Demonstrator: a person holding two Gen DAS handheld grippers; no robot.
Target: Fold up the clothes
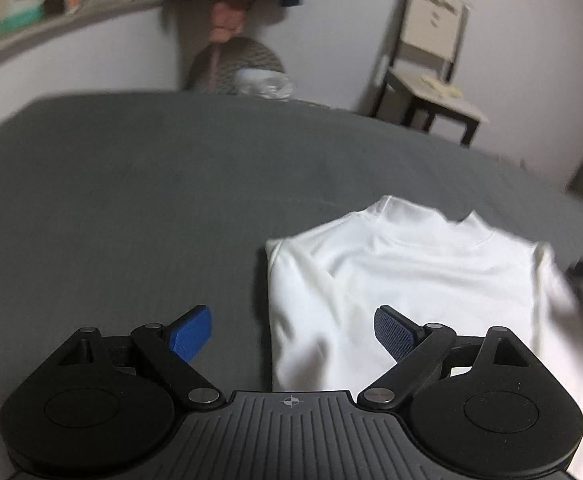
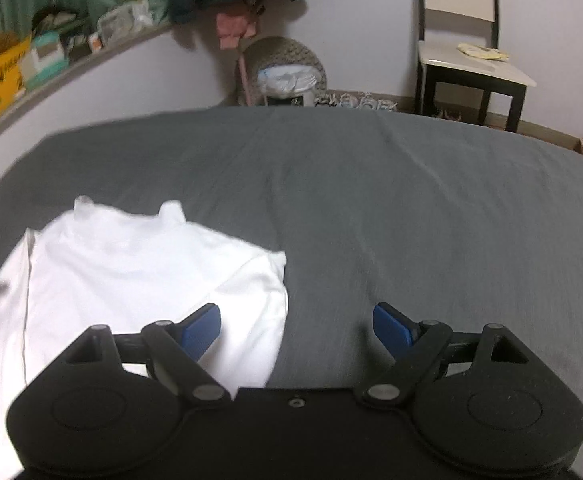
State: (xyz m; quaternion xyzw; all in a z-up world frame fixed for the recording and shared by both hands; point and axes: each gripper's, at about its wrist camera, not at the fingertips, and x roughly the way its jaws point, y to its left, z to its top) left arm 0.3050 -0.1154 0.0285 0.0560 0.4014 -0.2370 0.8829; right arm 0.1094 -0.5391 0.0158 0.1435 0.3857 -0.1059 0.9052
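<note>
A white high-neck shirt [image 1: 411, 272] lies flat on the grey bed sheet [image 1: 131, 200], collar away from me and sides folded inward. My left gripper [image 1: 291, 316] hovers open over the shirt's left edge; its right pad is above the cloth and its left pad above bare sheet. In the right wrist view the same shirt [image 2: 131, 264] fills the lower left. My right gripper [image 2: 295, 312] stands open over the shirt's right edge, one pad above cloth and the other above the sheet [image 2: 411, 200]. Neither gripper holds anything. The shirt's near hem is hidden behind the gripper bodies.
Past the bed's far edge a chair [image 2: 471, 52] stands against the white wall at the right. A round woven basket [image 2: 287, 64] sits on the floor at the middle. A cluttered shelf [image 2: 11, 72] runs along the left wall. Dark clothes hang above.
</note>
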